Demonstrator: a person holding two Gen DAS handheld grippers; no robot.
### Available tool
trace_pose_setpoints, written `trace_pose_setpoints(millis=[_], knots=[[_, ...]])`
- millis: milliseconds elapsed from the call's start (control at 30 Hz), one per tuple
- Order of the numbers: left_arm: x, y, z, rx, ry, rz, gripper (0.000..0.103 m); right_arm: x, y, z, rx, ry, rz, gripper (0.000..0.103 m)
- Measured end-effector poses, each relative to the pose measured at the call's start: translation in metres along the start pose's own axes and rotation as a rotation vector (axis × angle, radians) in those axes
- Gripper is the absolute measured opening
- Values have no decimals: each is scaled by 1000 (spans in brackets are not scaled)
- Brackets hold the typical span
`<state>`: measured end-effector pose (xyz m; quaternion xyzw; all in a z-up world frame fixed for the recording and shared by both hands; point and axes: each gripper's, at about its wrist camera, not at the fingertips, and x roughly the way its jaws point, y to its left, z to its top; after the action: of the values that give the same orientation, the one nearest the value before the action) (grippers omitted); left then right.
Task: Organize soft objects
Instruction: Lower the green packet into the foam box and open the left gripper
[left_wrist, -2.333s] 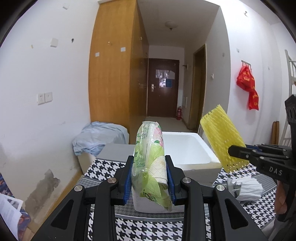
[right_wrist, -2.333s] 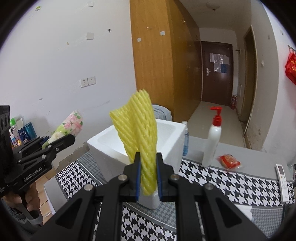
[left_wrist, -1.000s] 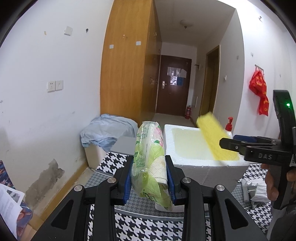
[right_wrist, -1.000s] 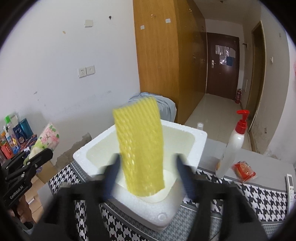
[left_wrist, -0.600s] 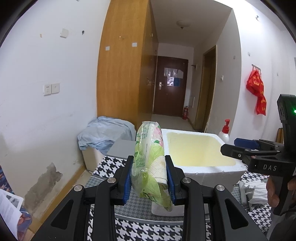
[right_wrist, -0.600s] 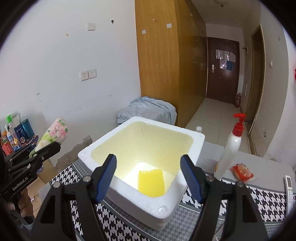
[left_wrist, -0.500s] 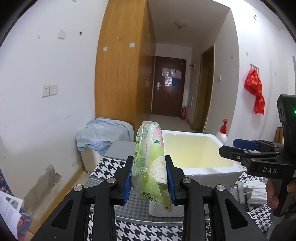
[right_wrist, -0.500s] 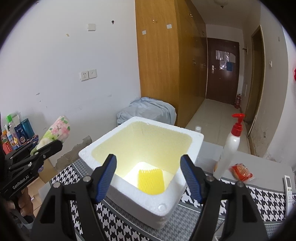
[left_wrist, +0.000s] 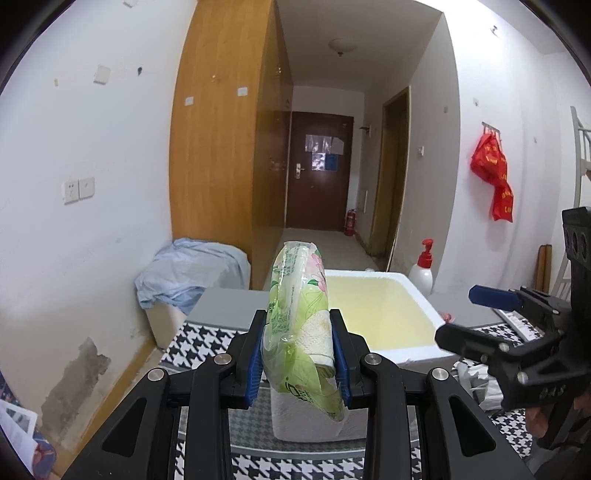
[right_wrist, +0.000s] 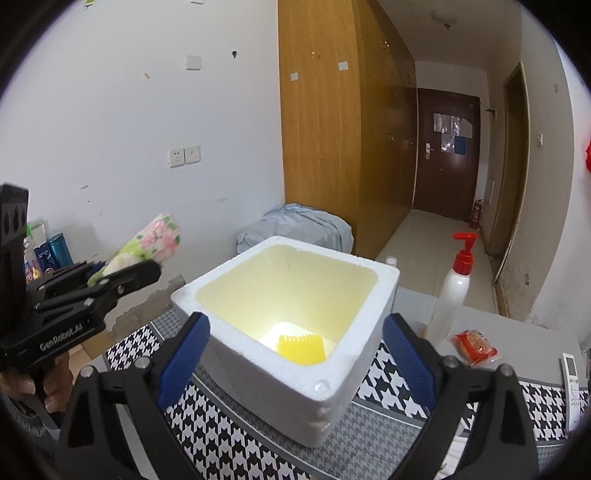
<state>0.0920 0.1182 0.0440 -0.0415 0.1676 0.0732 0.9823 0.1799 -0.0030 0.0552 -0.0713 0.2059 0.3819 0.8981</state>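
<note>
Above the worktop (right_wrist: 229, 439), the left hand-held gripper (left_wrist: 298, 356) clamps a tissue pack (left_wrist: 299, 314). Nothing sits between the right hand-held gripper's (right_wrist: 295, 354) opening jaws; yellow foam netting (right_wrist: 301, 343) lies inside the foam box (right_wrist: 258, 369).

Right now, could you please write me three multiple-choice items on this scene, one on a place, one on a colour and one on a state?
1. Where does the yellow foam net lie?
A. on the floor of the white foam box
B. on the checked cloth beside the box
C. between the right gripper's fingers

2. What colour is the pump top of the white bottle?
A. blue
B. red
C. green

3. How does the left gripper stand?
A. open and empty
B. shut on the tissue pack
C. shut on the bottle

Answers: 1 A, the yellow foam net rests inside the white foam box, while the right gripper has nothing between its opening jaws. 2 B, the white bottle has a red pump. 3 B, the left gripper presses both pads on the tissue pack.
</note>
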Motion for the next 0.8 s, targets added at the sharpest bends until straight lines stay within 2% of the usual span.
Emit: trace_pose_setpoints(millis=[167, 800], knots=[[7, -7, 4, 12, 10, -20, 34, -7, -4, -4, 5, -12, 6, 97], [36, -35, 17, 48, 46, -87, 34, -31, -26, -13, 25, -23, -69, 99]])
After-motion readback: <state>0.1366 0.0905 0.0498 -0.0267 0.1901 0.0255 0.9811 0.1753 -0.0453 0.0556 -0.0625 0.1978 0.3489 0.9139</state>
